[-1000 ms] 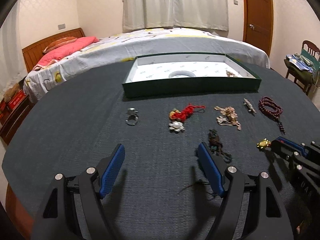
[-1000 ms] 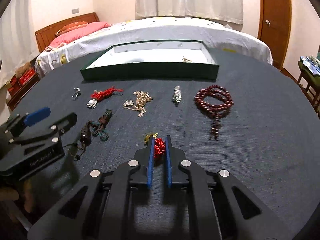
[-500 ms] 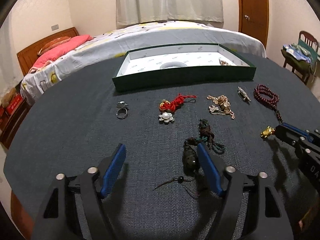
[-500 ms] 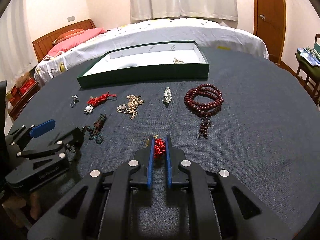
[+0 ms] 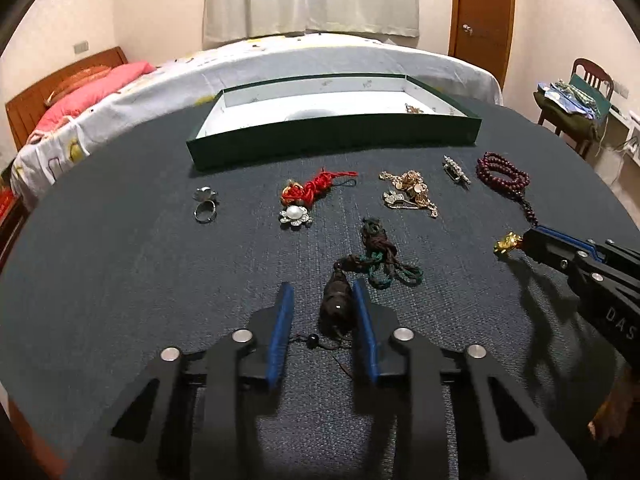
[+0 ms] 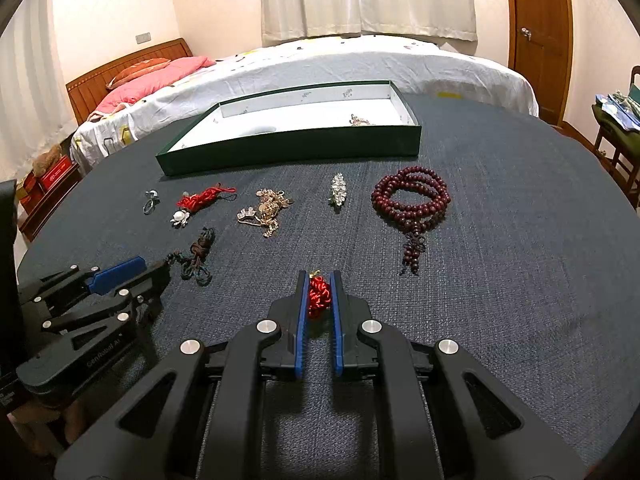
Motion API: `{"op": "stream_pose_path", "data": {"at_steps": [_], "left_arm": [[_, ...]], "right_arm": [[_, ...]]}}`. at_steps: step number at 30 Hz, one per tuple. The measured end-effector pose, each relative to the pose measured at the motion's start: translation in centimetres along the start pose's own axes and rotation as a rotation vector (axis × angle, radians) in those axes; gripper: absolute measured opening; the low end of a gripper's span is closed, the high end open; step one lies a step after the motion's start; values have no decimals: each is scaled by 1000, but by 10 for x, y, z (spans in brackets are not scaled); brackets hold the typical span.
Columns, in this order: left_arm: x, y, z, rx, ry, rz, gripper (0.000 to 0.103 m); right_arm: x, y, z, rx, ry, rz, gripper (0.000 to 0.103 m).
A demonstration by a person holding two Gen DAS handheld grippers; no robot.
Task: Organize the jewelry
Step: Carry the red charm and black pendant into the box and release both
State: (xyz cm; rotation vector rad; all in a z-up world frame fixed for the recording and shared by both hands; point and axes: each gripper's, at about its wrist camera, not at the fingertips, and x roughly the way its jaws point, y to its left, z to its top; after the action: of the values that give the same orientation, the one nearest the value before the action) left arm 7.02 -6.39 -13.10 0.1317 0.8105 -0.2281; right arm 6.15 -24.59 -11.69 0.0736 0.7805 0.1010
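Sorting has barely begun: your right tongs (image 6: 319, 280) clamp the red knot charm (image 6: 319, 295), your left tongs (image 5: 320, 294) have been closing round the dark tassel pendant (image 5: 338, 308) without yet gripping it, and most pieces lie outside the green tray (image 5: 332, 138).

Left tool (image 5: 322, 298) angled down, jaws just closing, still apart; right tool (image 6: 319, 280) angled down, jaws clamped.
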Motion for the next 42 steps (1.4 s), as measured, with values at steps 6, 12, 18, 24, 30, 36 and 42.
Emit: {"op": "stream_pose_path", "data": {"at_steps": [6,12,18,24,30,36,42], "left_arm": [[-1,1,0,2,-9,-16,18],[-8,-2,4,19,-49,-13,18],[-13,-1,8,18,-76,-6,18],[-16,1,15,12,-99,-2,18],[-23,4,23,4,-128,-1,18],[-29,9,39,-8,-164,-9,18],[-31,16,64,-18,-207,-19,18]], "right_arm": [[0,0,0,-1,-4,1,11],[-2,3,-2,-5,-16,5,11],[-6,6,0,-10,-33,9,10],[-10,7,4,-13,-51,12,10],[-15,9,11,-10,-67,21,10],[-22,10,28,-10,-104,29,10],[-22,14,59,-19,-158,35,10]]}}
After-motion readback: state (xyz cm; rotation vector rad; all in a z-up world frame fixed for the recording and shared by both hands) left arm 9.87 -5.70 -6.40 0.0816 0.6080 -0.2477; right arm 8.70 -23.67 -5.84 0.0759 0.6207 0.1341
